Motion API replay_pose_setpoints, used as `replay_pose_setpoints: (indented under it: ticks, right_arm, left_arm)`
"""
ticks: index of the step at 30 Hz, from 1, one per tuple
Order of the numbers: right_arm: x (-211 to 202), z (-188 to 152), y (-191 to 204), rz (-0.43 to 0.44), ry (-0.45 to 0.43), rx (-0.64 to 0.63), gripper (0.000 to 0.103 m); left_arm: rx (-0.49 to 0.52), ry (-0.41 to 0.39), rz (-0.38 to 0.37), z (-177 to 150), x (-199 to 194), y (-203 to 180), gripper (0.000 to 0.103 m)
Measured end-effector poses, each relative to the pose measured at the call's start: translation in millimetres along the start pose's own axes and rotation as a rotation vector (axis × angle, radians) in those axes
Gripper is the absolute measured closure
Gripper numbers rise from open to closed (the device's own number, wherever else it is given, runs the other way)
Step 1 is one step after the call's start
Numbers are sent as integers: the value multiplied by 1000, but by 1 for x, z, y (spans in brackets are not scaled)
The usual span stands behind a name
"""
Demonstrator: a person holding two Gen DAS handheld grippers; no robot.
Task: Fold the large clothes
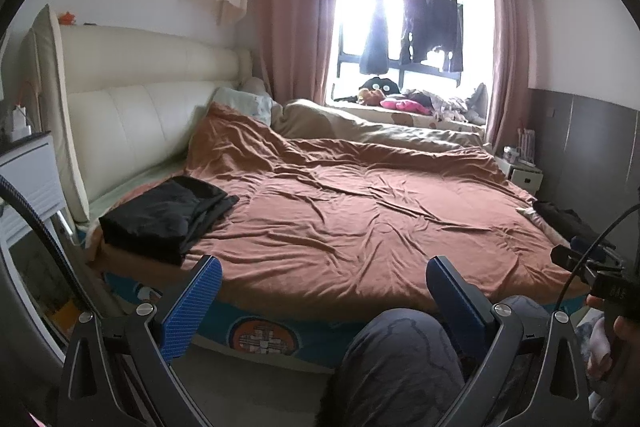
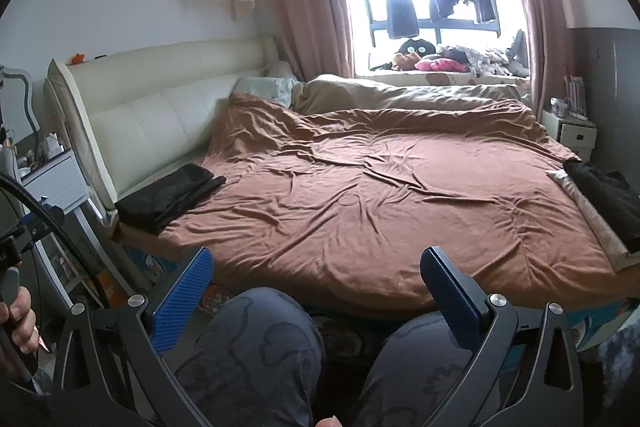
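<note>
A folded black garment point(image 1: 168, 215) lies at the bed's near left corner by the headboard; it also shows in the right wrist view point(image 2: 168, 197). Another dark garment point(image 2: 608, 199) lies on a pale cloth at the bed's right edge, seen small in the left wrist view point(image 1: 560, 217). My left gripper point(image 1: 322, 277) is open and empty, held back from the bed's near edge. My right gripper point(image 2: 318, 269) is open and empty, also short of the bed, above the person's knees.
A rumpled brown duvet point(image 1: 360, 211) covers the bed point(image 2: 360, 187). A cream headboard point(image 1: 132, 123) stands at left, a white nightstand point(image 1: 28, 179) near it. A window sill point(image 2: 452, 65) holds toys and clothes. A small white cabinet point(image 2: 572, 133) is far right.
</note>
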State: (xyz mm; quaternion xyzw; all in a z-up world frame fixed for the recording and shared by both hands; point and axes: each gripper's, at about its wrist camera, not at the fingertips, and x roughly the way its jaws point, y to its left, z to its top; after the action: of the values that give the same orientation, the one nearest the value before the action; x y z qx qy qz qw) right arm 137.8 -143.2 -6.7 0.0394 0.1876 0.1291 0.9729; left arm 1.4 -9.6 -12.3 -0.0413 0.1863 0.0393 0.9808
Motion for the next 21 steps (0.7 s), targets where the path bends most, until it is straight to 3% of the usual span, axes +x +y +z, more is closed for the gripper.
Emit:
replay_pose_setpoints:
  ticks: [21]
  right_arm:
    - [1, 1, -12, -14, 6, 22, 0]
  left_arm:
    - [-2, -27, 10, 3, -8, 4, 1]
